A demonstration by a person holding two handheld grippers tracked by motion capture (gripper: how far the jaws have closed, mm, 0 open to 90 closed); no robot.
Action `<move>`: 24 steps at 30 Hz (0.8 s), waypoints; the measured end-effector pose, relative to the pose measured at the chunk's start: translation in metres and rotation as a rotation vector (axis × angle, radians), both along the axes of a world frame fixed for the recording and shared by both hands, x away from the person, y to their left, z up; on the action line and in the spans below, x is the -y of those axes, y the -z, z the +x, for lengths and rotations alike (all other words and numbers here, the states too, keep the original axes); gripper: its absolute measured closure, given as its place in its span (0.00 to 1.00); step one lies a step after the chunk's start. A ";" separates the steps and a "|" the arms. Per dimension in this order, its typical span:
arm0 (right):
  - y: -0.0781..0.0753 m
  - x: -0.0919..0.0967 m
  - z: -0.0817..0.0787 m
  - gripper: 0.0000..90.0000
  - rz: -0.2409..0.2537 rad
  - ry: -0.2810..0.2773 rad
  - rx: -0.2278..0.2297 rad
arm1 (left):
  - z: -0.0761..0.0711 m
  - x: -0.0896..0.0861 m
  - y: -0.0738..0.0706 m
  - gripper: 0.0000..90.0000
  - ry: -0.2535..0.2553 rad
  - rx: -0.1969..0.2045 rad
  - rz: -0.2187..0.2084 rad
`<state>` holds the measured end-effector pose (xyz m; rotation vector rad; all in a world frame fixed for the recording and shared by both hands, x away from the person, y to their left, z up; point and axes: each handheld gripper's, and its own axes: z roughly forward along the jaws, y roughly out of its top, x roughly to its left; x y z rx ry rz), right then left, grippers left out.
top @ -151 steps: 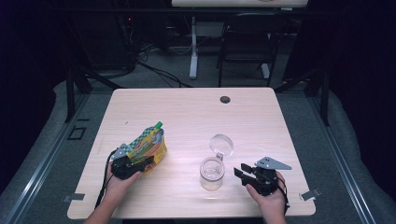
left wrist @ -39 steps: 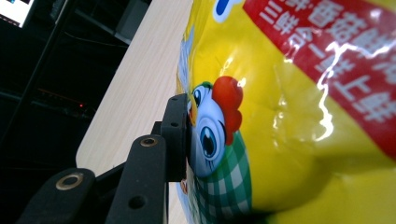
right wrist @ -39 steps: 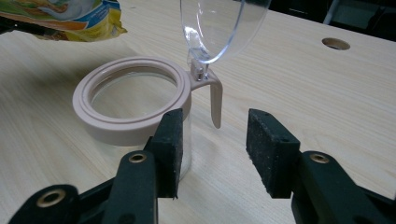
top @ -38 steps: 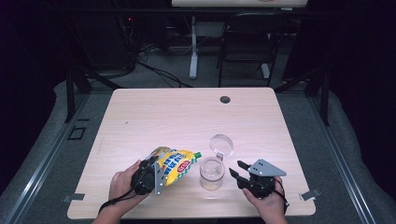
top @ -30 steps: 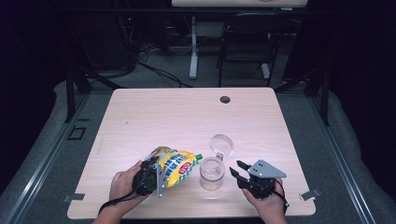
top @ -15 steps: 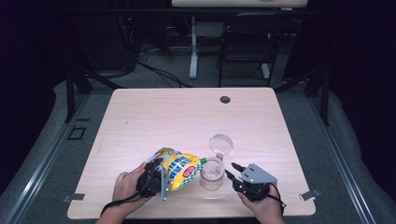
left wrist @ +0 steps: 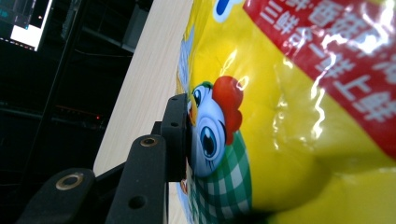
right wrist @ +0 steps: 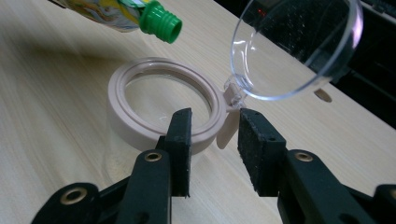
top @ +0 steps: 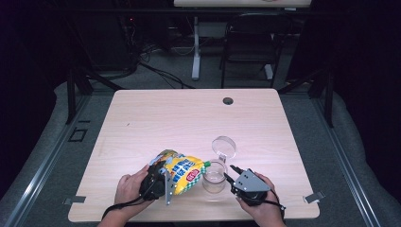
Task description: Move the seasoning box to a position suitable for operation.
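Now we line up the pouch spout over the open jar.

Our left tool [top: 161, 182] is clamped on the yellow pouch [top: 185, 172], tilted with its green cap [right wrist: 161, 22] just above the jar [top: 213, 177] at the near edge of the pale wooden bench [top: 189, 118]. Our right tool [right wrist: 212, 135], jaws apart and just been closing, straddles the jar's rim by its hinged lid [right wrist: 294, 44], holding nothing. Next we judge: steady the jar, uncap. Dark room, chair [top: 250, 42] beyond.
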<state>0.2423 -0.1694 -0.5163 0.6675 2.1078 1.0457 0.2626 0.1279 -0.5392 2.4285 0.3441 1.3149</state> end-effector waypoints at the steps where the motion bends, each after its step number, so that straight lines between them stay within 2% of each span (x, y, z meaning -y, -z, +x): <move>1: 0.000 -0.002 -0.001 0.73 -0.014 -0.005 0.008 | 0.000 0.000 0.000 0.74 0.001 0.000 0.003; 7: 0.000 -0.014 -0.006 0.73 -0.106 -0.018 0.089 | 0.001 0.002 -0.001 0.74 0.009 0.001 -0.001; 11: 0.000 -0.021 -0.007 0.73 -0.155 -0.033 0.124 | 0.001 0.002 -0.001 0.74 0.010 -0.005 0.002; 19: -0.004 -0.033 -0.008 0.73 -0.256 -0.064 0.167 | 0.001 0.003 -0.002 0.74 0.024 -0.014 -0.008; 24: -0.009 -0.042 -0.007 0.71 -0.321 -0.105 0.170 | 0.000 0.002 -0.003 0.74 0.028 -0.009 -0.004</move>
